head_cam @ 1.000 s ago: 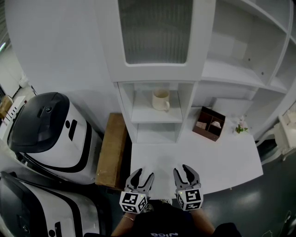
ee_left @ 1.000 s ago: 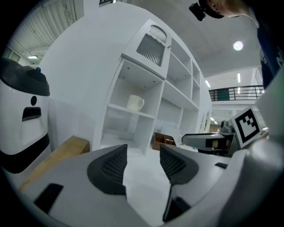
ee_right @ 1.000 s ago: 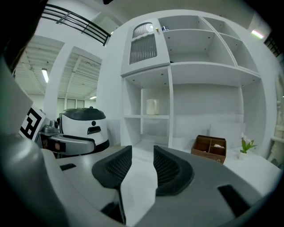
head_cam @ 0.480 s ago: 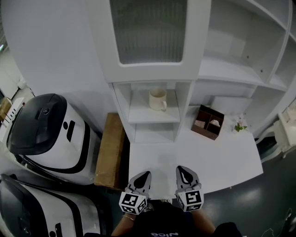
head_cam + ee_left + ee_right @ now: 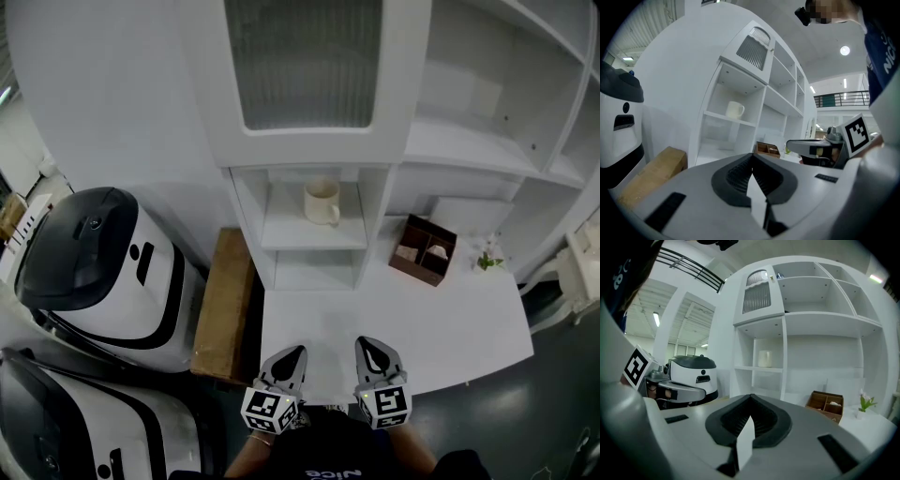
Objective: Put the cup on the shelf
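Note:
A cream cup stands upright on the middle shelf of the narrow white cabinet bay; it also shows in the left gripper view as the cup and in the right gripper view as the cup. Both grippers hover side by side over the near edge of the white counter, far from the cup. My left gripper is shut with nothing in it. My right gripper is shut and holds nothing either.
A brown divided box and a small green plant sit on the counter to the right. A cardboard box stands left of the cabinet, beside two large white-and-black machines. Open shelves rise at the upper right.
Both grippers were open a second ago and have closed on nothing. They have stayed over the counter's near edge. The cup has not moved.

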Motion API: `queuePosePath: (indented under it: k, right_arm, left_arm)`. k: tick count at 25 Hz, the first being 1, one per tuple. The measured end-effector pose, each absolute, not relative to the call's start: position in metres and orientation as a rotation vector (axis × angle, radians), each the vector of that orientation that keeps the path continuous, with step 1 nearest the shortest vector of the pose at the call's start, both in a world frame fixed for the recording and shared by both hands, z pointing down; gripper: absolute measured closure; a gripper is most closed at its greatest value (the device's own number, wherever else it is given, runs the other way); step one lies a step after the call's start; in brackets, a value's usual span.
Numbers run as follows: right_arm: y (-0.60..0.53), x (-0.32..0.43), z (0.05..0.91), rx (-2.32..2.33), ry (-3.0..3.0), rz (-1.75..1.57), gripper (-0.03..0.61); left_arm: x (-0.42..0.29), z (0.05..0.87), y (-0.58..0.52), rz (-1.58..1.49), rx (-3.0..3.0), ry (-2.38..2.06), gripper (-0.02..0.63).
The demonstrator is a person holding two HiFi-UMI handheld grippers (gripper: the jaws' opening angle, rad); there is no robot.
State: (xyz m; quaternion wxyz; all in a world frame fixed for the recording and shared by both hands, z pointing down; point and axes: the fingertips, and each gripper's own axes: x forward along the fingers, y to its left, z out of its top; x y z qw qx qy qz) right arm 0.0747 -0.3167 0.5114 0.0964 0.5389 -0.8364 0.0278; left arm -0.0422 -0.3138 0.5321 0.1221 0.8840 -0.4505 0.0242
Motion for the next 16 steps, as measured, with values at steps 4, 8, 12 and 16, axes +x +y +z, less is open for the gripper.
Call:
queuePosePath:
  k: [4,8,12,16]
  right_arm:
    - [-0.318,0.0738,0.5144,1.584,-2.478,0.079,0.571]
    - [-0.3194,0.0725,0.5159,1.573,-2.478,0.079,0.571]
    - [-0.3216,0.073,0.518,1.569,-2.467,0.08,0.571]
    - [-0.3237,0.072,0.5195,1.556,-2.474,0.066,0.571]
  left_arm:
    - [-0.0438,0.5319,-0.3148,0.073,2.575,-1.327,0.611]
    - [-0.0459,0.5329,-0.3162,0.073,2.566,-1.34,0.611]
    - [-0.0462,0.5346,-0.3181,0.075,2.56,-1.345,0.611]
    - [-0.046,0.5375,-0.3199,0.086,2.555,-1.352,0.611]
